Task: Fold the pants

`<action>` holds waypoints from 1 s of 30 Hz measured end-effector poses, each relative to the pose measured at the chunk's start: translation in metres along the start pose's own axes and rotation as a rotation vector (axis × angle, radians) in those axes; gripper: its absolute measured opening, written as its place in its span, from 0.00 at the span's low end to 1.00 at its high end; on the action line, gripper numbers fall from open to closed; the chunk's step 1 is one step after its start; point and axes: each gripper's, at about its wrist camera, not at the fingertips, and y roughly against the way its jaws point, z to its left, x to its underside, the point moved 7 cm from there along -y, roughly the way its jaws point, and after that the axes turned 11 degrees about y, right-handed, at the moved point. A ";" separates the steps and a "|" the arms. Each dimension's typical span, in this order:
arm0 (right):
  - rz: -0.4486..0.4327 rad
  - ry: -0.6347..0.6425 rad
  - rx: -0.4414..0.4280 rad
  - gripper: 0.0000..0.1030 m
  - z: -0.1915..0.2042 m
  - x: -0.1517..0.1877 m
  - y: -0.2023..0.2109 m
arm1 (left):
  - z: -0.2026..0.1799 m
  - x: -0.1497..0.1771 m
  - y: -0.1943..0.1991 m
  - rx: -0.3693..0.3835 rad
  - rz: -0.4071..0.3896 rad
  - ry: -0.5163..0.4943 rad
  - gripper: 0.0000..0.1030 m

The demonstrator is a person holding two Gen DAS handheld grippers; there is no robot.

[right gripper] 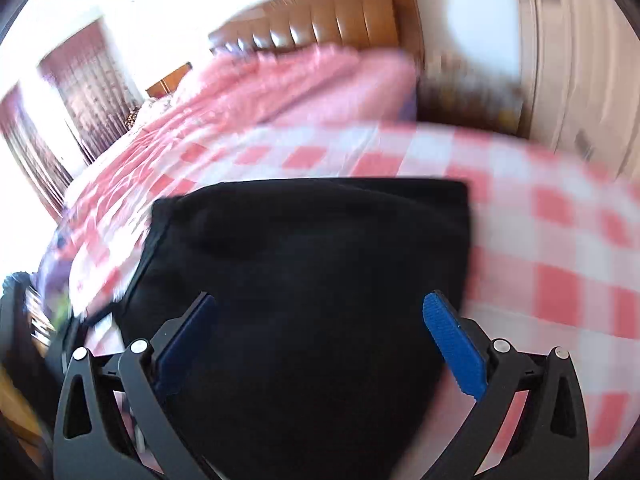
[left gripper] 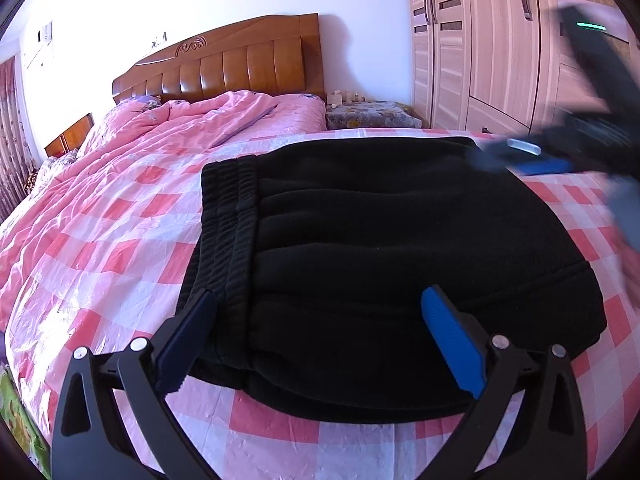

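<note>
The black pants (left gripper: 380, 248) lie folded into a compact bundle on the pink-and-white checked bedspread (left gripper: 120, 248), ribbed waistband (left gripper: 230, 232) at the left. My left gripper (left gripper: 320, 312) is open and empty, its blue-padded fingers straddling the bundle's near edge. My right gripper (right gripper: 320, 312) is open and empty above the pants (right gripper: 312, 280); that view is motion-blurred. The right gripper also shows blurred in the left wrist view (left gripper: 532, 156), at the bundle's far right corner.
A pink quilt (left gripper: 168, 128) is bunched toward the wooden headboard (left gripper: 224, 64). A cluttered nightstand (left gripper: 368, 114) stands beside the bed, a pale wardrobe (left gripper: 480, 40) at the right. Curtains (right gripper: 80, 92) hang far left.
</note>
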 end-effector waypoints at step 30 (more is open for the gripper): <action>-0.505 0.126 0.526 0.96 0.086 0.103 0.217 | 0.005 -0.042 0.159 -0.194 -0.418 0.089 0.99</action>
